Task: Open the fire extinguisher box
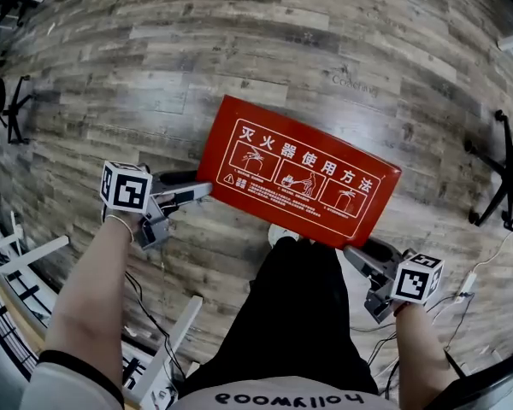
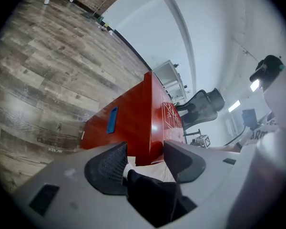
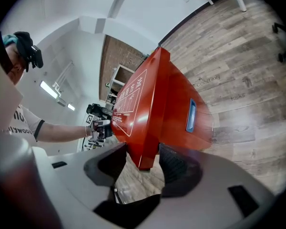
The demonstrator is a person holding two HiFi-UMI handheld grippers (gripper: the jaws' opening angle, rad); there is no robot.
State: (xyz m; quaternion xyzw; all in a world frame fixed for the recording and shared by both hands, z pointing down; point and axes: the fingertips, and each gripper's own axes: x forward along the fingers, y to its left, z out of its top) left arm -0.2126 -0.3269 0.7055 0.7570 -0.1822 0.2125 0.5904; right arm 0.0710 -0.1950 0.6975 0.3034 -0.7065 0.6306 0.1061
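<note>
While the box sits on the wood floor, left gripper spread loose round one near corner, right gripper clamped on the other.

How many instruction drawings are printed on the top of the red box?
3. They form one row under the white heading on the fire extinguisher box: left drawing, middle drawing, right drawing. None looks hidden.
</note>
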